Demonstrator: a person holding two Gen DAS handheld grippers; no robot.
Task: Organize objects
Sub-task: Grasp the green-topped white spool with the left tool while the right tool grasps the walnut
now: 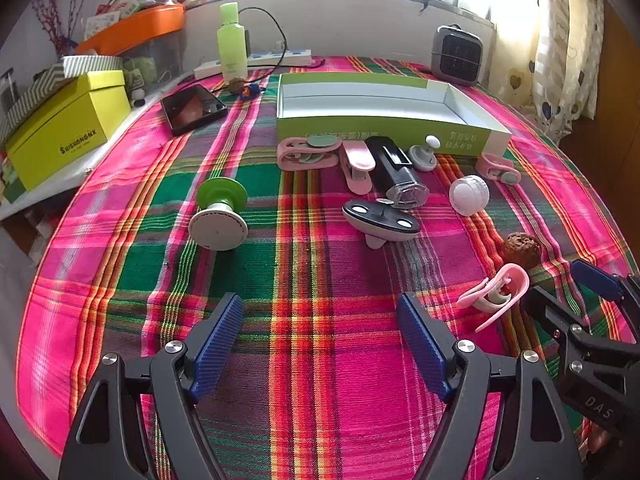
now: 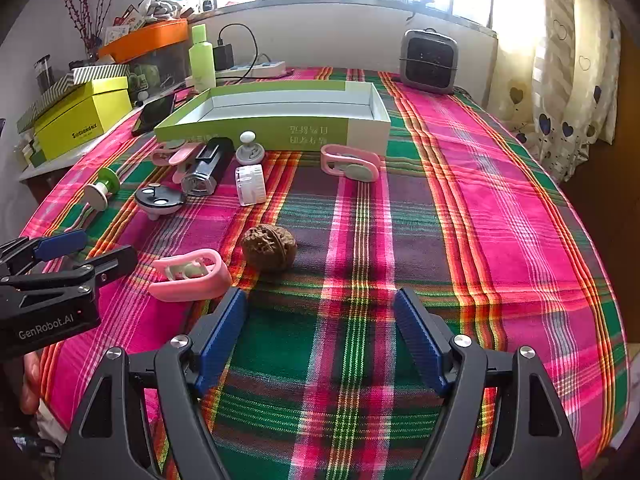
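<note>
Task at its outset, judging by the layout: the green tray (image 2: pixel 280 136) on the plaid cloth (image 2: pixel 460 208) holds nothing, and every small item lies outside it, namely the pink clips (image 1: pixel 308 154), black case (image 1: pixel 394 170), white ball (image 1: pixel 469 195) and green-and-white knob (image 1: pixel 219 212) close to its front wall, and the walnut (image 2: pixel 269 247) and one pink clip (image 2: pixel 192 274) nearer the camera. The left gripper (image 1: pixel 320 344) and right gripper (image 2: pixel 320 340) both hover over bare cloth, jaws spread wide and empty. All sorting appears still to be done.
</note>
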